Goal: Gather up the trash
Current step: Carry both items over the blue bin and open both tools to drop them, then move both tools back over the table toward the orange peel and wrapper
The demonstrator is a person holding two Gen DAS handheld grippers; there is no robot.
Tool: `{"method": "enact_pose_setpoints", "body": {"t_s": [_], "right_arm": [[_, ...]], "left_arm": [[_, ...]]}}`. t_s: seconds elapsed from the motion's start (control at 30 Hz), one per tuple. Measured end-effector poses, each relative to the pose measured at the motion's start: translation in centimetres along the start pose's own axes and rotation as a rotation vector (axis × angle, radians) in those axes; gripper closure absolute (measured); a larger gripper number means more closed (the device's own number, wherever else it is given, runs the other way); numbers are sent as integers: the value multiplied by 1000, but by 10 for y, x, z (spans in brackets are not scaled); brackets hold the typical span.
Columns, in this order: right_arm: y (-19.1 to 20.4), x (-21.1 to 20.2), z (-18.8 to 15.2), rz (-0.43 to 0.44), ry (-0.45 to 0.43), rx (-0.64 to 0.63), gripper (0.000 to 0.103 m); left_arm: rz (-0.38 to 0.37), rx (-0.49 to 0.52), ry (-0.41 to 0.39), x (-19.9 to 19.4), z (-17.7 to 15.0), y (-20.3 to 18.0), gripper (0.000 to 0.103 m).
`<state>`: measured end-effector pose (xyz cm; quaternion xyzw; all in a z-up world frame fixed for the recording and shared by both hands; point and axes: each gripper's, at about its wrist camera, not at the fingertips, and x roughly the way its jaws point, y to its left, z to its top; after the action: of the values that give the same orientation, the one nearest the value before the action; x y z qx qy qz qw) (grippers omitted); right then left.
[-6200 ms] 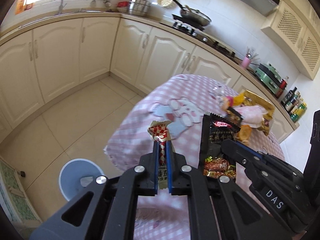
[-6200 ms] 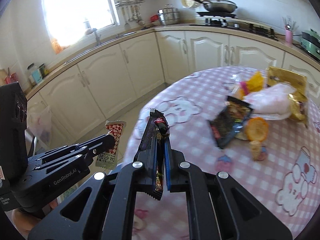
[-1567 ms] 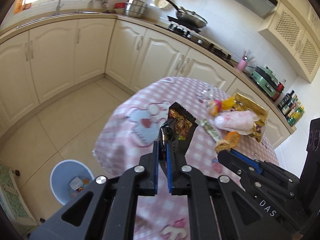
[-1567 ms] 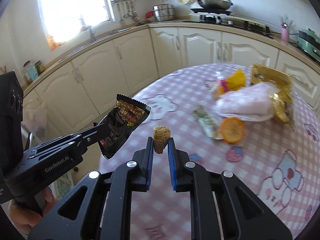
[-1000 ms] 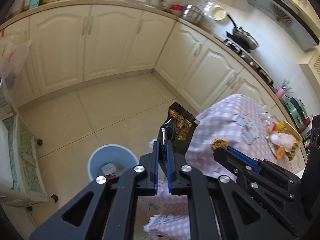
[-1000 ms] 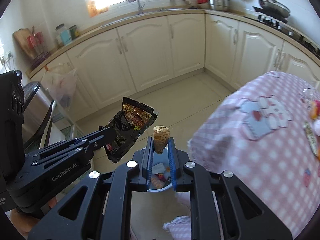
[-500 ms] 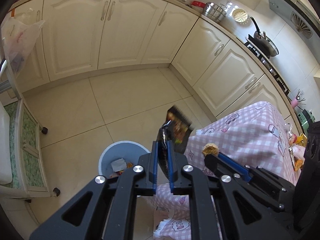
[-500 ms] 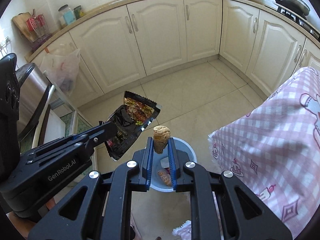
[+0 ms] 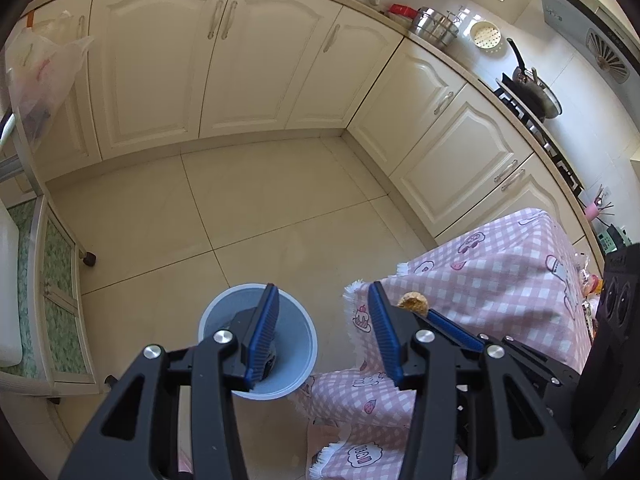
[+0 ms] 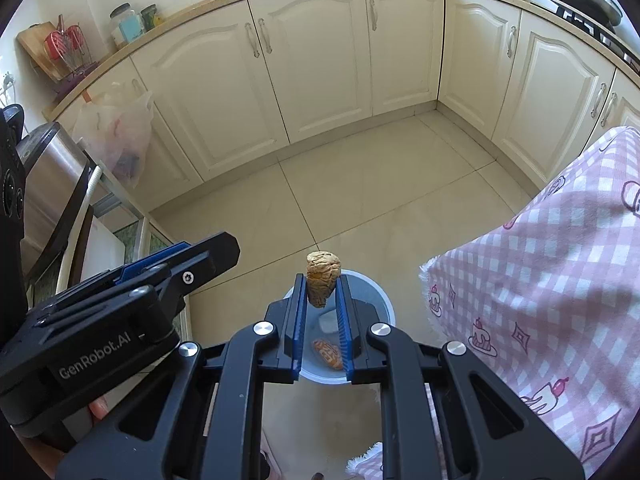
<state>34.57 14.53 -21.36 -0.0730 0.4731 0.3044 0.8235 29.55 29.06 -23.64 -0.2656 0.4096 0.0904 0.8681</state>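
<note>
A pale blue trash bin (image 9: pixel 298 322) stands on the tiled floor beside the table. My left gripper (image 9: pixel 323 292) hangs over it, its jaws opening with nothing between them; no wrapper shows there. In the right wrist view the left gripper (image 10: pixel 200 258) reaches in from the left. My right gripper (image 10: pixel 322 292) is shut on a brown crumbly food scrap (image 10: pixel 323 280) right above the bin (image 10: pixel 374 292). An orange wrapper (image 10: pixel 327 354) and a white scrap (image 10: pixel 328 322) lie inside. The scrap (image 9: pixel 412 302) also shows at the right gripper's tip in the left wrist view.
The table with its pink checked cloth (image 9: pixel 500 280) hangs close on the right of the bin. Cream cabinets (image 9: pixel 256 64) line the far walls. A wheeled cart (image 9: pixel 60 280) and a hanging plastic bag (image 10: pixel 116 136) stand at the left. Bare floor tiles (image 9: pixel 260 208) lie beyond the bin.
The left jaws have spread apart and the dark snack wrapper they held is gone from between them. Both grippers came down closer over the bin. The right grip is unchanged.
</note>
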Motion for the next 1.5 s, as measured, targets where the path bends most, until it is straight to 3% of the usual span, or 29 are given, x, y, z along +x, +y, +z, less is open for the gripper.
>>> {"method": "enact_pose_setpoints", "body": {"t_s": [0.23,0.3,0.5,0.57,0.6,0.83,1.17,1.5], "right_arm": [[-2,0,4,6,-10,3,89],[-1,0,6,6,-17,5,89],[-3,-3,13,9,-59,23,88],[-5,-6,16,4,-79,34,63],[-7,-8,16,-10,-91,43,60],[-18,-33,15,-22,-139,53,57],[-68,-115,-10,-120,-255,122,56],[-166,-210,-69,-279,-374,283,53]], "left_arm": [[-3,-8,-18,-7,3,3,57],[-2,-11,-19,-8,4,2,51],[-1,-24,-40,-14,9,1,50],[-4,-35,-42,-16,10,2,48],[-10,-50,-50,-19,11,3,46],[-16,-36,-67,-32,14,-9,44],[-75,90,-90,-62,1,-87,44],[-165,311,-70,-74,-37,-221,39]]}}
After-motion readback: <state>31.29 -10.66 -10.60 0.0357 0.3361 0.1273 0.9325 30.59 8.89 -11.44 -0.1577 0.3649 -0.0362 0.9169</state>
